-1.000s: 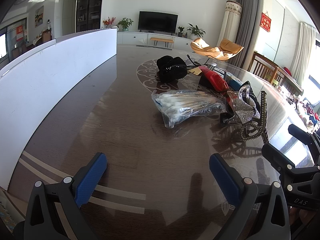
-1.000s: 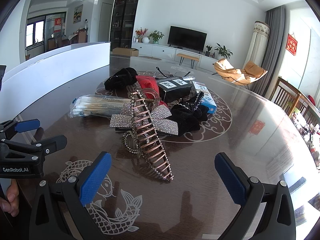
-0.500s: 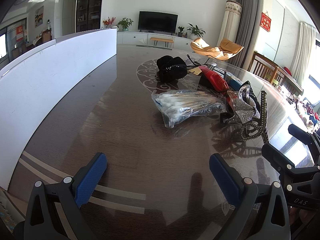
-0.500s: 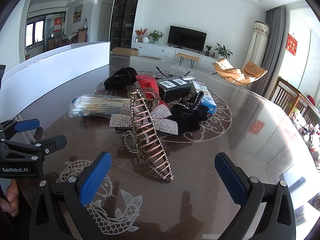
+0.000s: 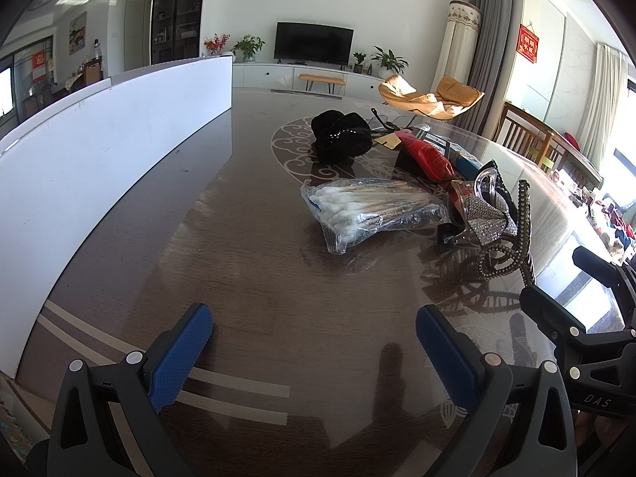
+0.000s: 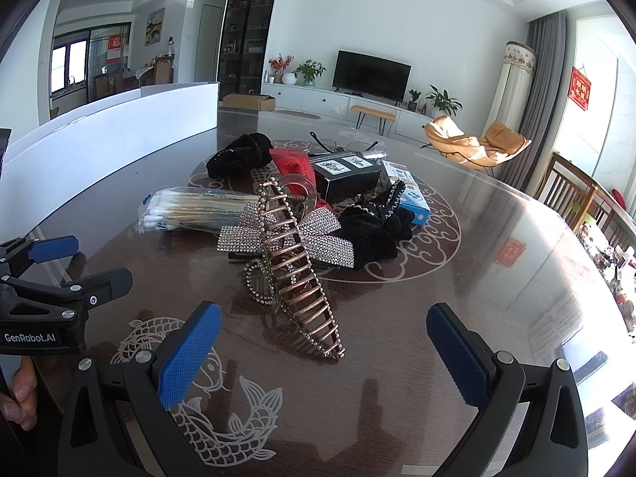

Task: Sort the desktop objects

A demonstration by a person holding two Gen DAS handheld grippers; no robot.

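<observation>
A pile of small items lies mid-table. In the right wrist view a large bronze hair claw point(image 6: 296, 274) lies nearest, over a rhinestone bow clip point(image 6: 330, 238), with a bag of cotton swabs point(image 6: 190, 208), black scrunchies point(image 6: 373, 230), a black box point(image 6: 344, 171), a red packet point(image 6: 292, 167) and a blue box point(image 6: 413, 198) behind. My right gripper point(image 6: 322, 349) is open and empty, just short of the claw. My left gripper point(image 5: 314, 342) is open and empty above bare table, with the swab bag point(image 5: 365, 210) ahead and to the right.
A long white box wall point(image 5: 99, 135) runs along the table's left side. The dark wooden table point(image 6: 497, 298) has a glass top with fish and cloud patterns. Each gripper shows at the edge of the other's view. Chairs stand beyond the right edge.
</observation>
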